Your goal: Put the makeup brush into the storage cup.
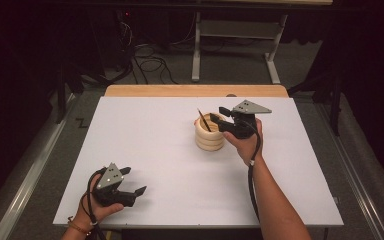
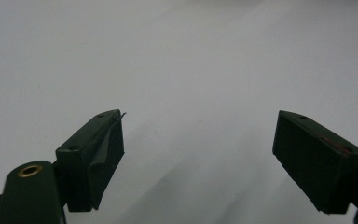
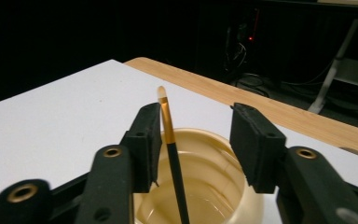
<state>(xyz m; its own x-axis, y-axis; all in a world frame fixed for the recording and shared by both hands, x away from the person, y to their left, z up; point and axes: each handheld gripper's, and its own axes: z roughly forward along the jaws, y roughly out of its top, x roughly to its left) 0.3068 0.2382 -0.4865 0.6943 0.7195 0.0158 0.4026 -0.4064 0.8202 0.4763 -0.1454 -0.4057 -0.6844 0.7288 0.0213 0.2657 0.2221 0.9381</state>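
High view: a wooden cup, ribbed and pale, stands on the white counter right of centre; a brush stands in it, its long axis steep, handle end down in the cup, upper end leaning up and toward the counter's far left. The right claw hovers at the cup's rim; the left claw rests near the front left, well apart from the cup. Left gripper view: the left claw stands wide apart over bare counter, nothing between its jaws. Right gripper view: the right claw is parted, the brush free between the jaws and close beside the left one, its gold ferrule and pale tip uppermost. Risk, judged: that near jaw could snag the brush on withdrawal, levering it out or tipping the light cup.
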